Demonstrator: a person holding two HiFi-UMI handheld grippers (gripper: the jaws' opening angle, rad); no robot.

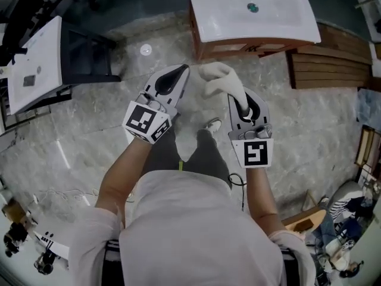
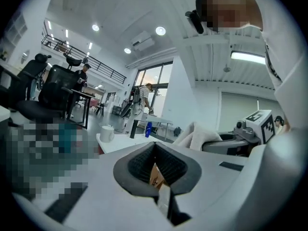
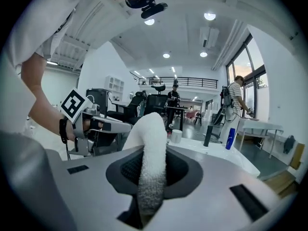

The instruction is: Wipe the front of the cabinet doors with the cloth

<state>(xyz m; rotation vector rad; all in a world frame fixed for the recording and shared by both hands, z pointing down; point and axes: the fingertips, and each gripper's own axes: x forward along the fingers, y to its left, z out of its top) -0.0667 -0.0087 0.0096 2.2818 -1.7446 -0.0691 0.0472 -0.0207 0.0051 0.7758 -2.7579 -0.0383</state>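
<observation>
A white cloth (image 1: 220, 79) hangs bunched from my right gripper (image 1: 241, 103), which is shut on it. In the right gripper view the cloth (image 3: 153, 138) rises in a thick roll out of the closed jaws of that gripper (image 3: 153, 172). My left gripper (image 1: 178, 73) is held just left of the cloth, jaws together and empty; in its own view the left gripper (image 2: 155, 170) has nothing between its pads, and the cloth (image 2: 199, 137) shows to the right. The cabinet (image 1: 232, 47) stands ahead, wooden-fronted under a white basin top (image 1: 256, 16), a short way beyond both grippers.
Stacked wooden boards (image 1: 327, 64) lie right of the cabinet. A black chair (image 1: 86, 55) and a white desk (image 1: 36, 58) stand at the left. A cup (image 3: 176, 135) and a blue bottle (image 3: 230, 138) sit on the cabinet top. Clutter fills the lower right corner.
</observation>
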